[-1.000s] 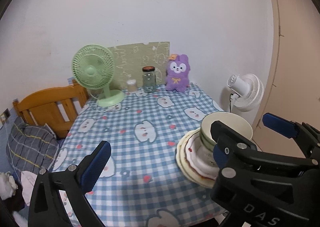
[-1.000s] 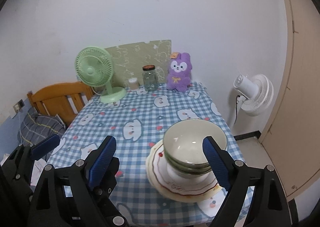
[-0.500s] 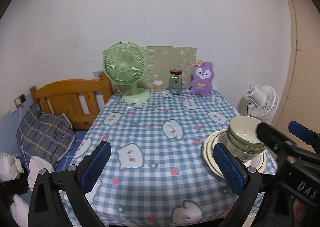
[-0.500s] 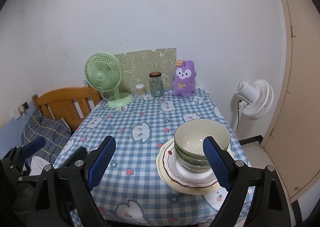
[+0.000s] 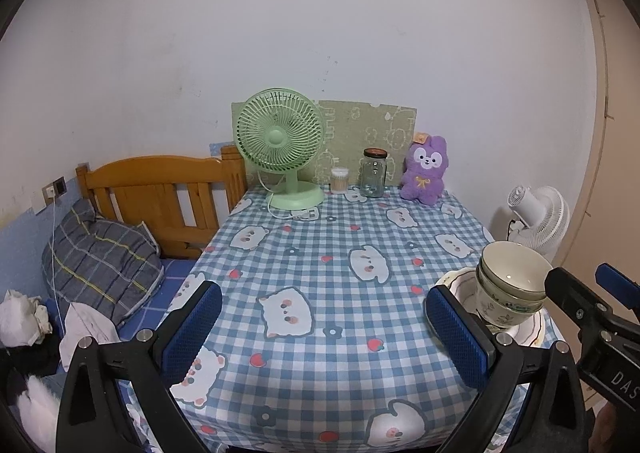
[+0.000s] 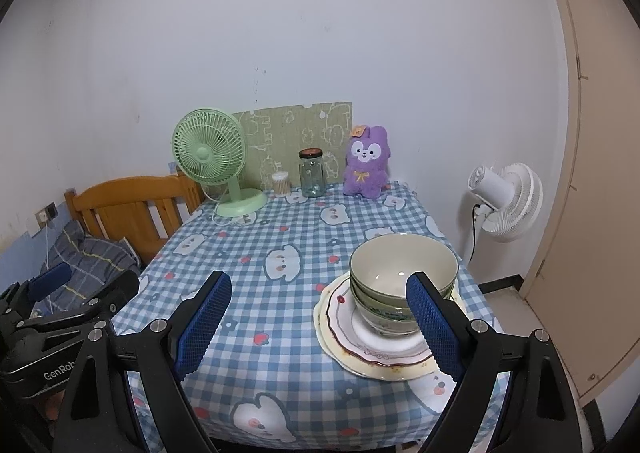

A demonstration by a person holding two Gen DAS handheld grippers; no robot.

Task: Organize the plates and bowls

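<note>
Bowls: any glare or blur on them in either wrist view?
Left wrist: bowls sharp, one small highlight inside, partly hidden by the right gripper at the warped edge. Right wrist: bowls sharp, small glint, a finger overlaps them.

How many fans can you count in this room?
2: a green fan at the table's back left, and a white fan standing beside the table's right edge.

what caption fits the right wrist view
Open right gripper above checked table, nested bowls on stacked plates.
</note>
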